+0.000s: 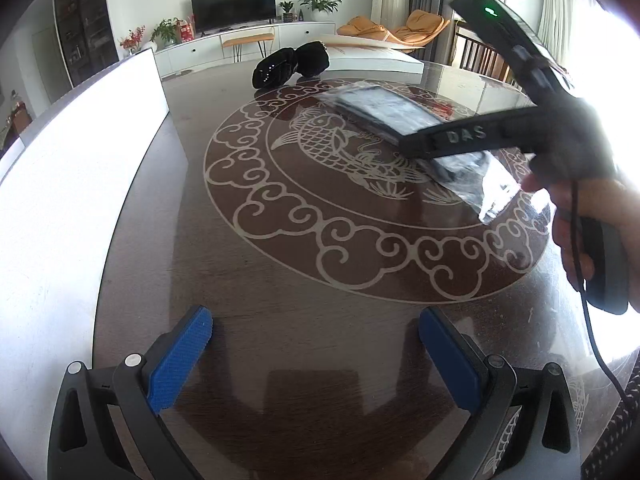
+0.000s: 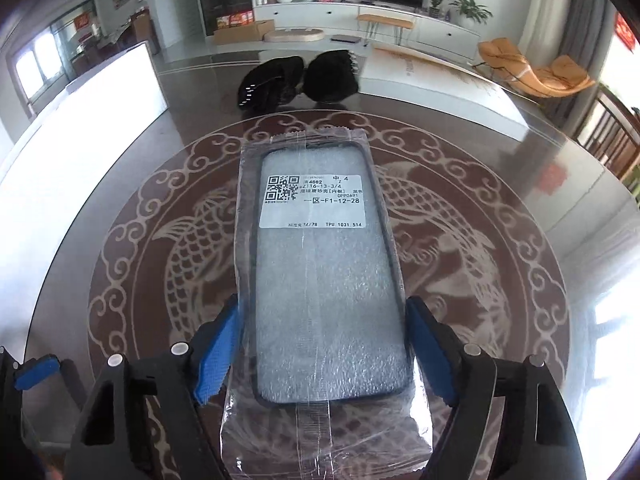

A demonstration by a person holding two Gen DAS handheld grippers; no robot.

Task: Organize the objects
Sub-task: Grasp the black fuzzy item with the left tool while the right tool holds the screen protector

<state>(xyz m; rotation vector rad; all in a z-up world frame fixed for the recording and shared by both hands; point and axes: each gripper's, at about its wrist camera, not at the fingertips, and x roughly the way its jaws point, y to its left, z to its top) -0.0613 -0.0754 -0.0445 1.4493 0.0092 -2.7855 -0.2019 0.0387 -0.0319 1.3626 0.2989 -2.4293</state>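
On the dark round table, the left wrist view shows the left gripper open and empty, low over bare wood; farther right, a hand holds the right gripper over a bagged phone case. In the right wrist view, the right gripper straddles the phone case, its pads at the bag's sides; a firm grip cannot be told. Black gloves lie at the far edge

Tbl front free; white box blocks left.

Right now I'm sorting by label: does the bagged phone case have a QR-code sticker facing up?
Yes, the right wrist view shows a white QR-code sticker on top of the bagged phone case.
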